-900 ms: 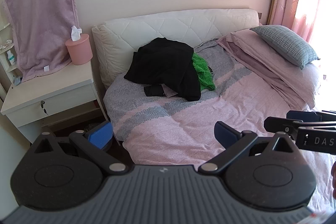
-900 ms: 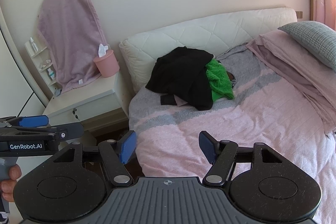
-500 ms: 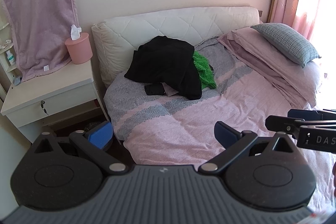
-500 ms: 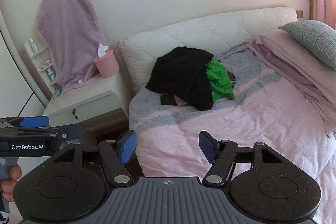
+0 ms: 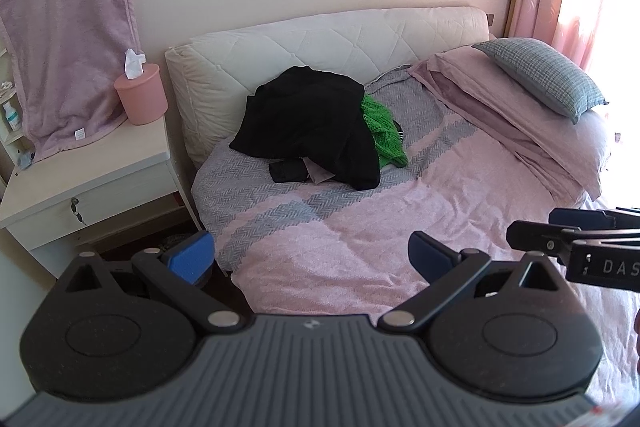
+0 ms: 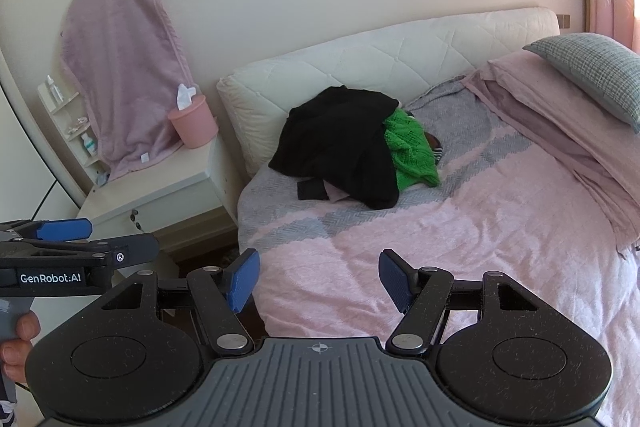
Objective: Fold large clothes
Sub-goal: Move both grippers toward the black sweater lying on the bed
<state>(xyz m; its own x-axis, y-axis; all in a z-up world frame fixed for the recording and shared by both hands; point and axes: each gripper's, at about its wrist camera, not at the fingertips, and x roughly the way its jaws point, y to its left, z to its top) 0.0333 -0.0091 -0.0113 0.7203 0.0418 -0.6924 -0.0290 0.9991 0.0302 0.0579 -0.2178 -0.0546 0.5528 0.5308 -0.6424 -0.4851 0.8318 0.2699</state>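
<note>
Lying heaped on the bed (image 5: 360, 235) near the headboard, a black garment (image 5: 312, 123) covers most of a green one (image 5: 384, 135). Left claw (image 5: 308, 255) and right claw (image 6: 318, 279) both gape apart, empty, well short of it.

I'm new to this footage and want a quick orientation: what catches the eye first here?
The black garment heaped near the headboard, dark against the pink and grey bedspread, with a bright green knit peeking out on its window side. Next, the pink tissue holder on the nightstand left of the bed. Both the left gripper and the right gripper hang open at the bed's near edge, holding nothing.
</note>
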